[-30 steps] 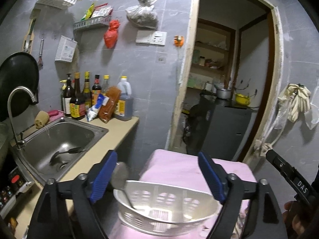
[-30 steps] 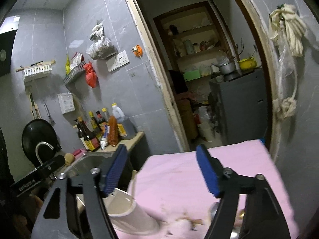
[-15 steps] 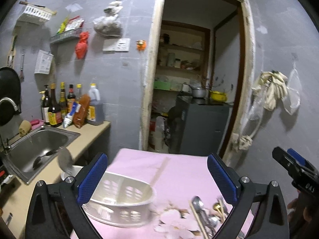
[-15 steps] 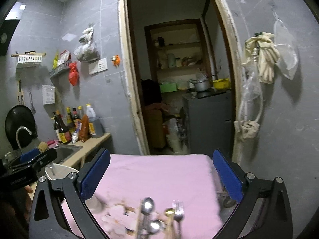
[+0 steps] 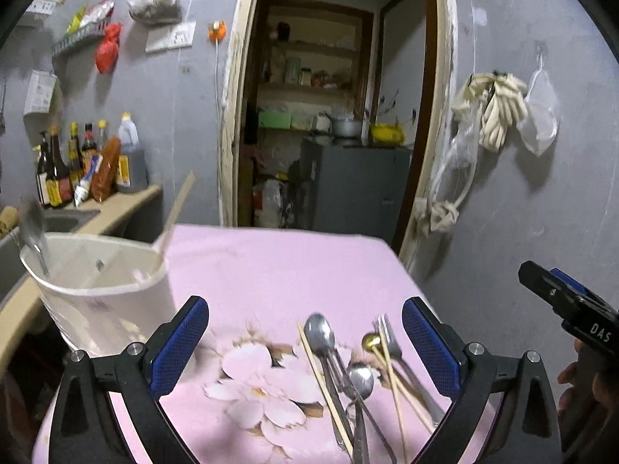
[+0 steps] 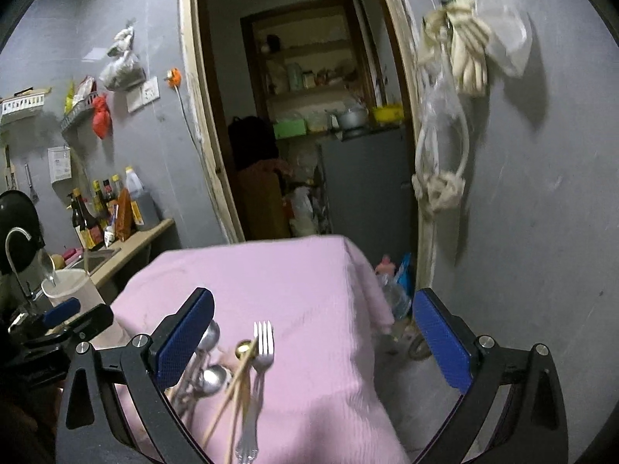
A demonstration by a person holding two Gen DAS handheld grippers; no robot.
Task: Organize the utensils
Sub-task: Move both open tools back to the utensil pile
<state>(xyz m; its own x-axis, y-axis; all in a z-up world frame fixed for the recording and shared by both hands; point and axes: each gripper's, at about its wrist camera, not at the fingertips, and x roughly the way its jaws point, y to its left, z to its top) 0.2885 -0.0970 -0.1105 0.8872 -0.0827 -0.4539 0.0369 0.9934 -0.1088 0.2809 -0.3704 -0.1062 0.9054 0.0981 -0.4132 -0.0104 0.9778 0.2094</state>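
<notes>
A pile of utensils lies on the pink flowered tablecloth (image 5: 271,270): silver spoons (image 5: 321,336), a fork (image 5: 389,338), a gold spoon (image 5: 371,342) and wooden chopsticks (image 5: 325,379). The pile also shows in the right wrist view, with the fork (image 6: 263,342) foremost. A white plastic basket (image 5: 104,297) at the left holds a spoon (image 5: 35,232) and a chopstick. My left gripper (image 5: 305,342) is open above the pile. My right gripper (image 6: 313,342) is open and empty, just right of the pile.
A sink and counter with sauce bottles (image 5: 73,166) stand at the left. An open doorway (image 5: 325,116) lies behind the table. Gloves and bags hang on the right wall (image 5: 499,108). The table's right edge (image 6: 371,290) drops to the floor.
Both grippers have swung right, from the basket and sink side over to the utensil pile. Both stay open.
</notes>
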